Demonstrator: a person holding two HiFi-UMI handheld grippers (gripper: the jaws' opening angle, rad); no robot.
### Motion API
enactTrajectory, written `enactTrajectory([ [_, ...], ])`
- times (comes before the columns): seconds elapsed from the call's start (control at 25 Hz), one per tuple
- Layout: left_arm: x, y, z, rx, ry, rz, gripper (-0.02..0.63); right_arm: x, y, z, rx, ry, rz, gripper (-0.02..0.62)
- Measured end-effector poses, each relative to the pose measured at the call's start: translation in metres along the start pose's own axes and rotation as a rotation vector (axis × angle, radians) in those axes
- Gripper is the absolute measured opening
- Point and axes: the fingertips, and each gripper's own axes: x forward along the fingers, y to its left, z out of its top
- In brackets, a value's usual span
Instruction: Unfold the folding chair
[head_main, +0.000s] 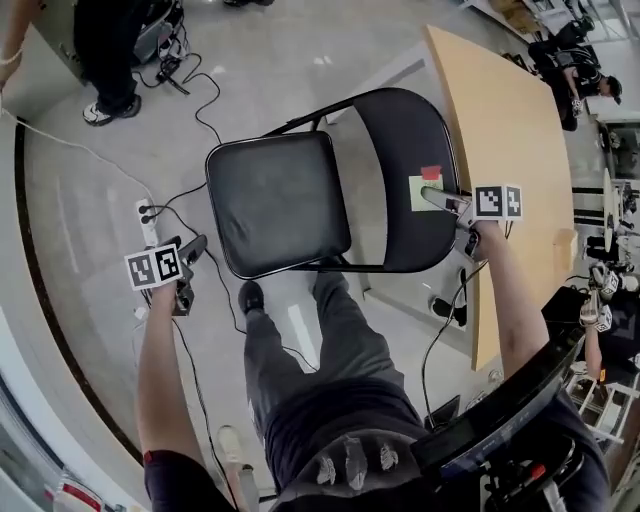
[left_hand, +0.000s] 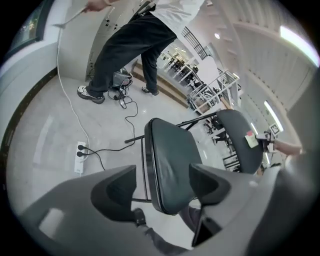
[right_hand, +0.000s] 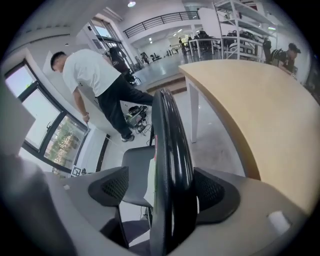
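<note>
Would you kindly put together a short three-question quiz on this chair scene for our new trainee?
1. True or false: the left gripper is clamped on the seat.
2. What stands between the jaws of the right gripper? A) the seat B) the backrest C) nothing
3. Judging by how the seat lies, is the chair folded or unfolded?

Key
1. False: its jaws are open and empty, clear of the seat.
2. B: the jaws stand open around the backrest's edge.
3. Unfolded: the seat lies flat in front of the backrest.
</note>
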Motion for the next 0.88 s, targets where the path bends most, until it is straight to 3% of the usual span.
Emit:
enactTrajectory([
  [0.16, -0.025, -0.024, 0.002, 0.017, -0.008, -0.018, 0.317, -0.022, -0.009, 0.006, 0.008, -0.088, -0.013, 0.428],
  [0.36, -0.049, -0.04, 0.021, 0.058, -0.067, 0.013, 0.303, -0.043, -0.03, -0.001, -0.021, -0.161, -0.139, 0.449],
  [0.72, -0.141, -0.112, 0.105, 0.193, -0.243, 0.038, 0.22, -0.101, 0.067, 0.01, -0.117, -0.328, 0.001, 0.438],
  [0.76, -0.149, -0.121, 0.112, 0.215, -0.257, 0.052, 0.196, -0.104, 0.079, 0.01, -0.119, -0.345, 0.025, 0.391],
  [0.8, -0.155, -0.128, 0.119, 0.238, -0.27, 0.073, 0.134, -0.106, 0.09, 0.01, -0.12, -0.361, 0.045, 0.235],
  [0.84, -0.16, -0.135, 0.125, 0.262, -0.281, 0.095, -0.001, -0.107, 0.1, 0.01, -0.124, -0.376, 0.058, 0.006],
  [0.88, -0.164, -0.143, 0.13, 0.288, -0.288, 0.108, 0.002, -0.107, 0.111, 0.01, -0.139, -0.388, 0.07, 0.002],
])
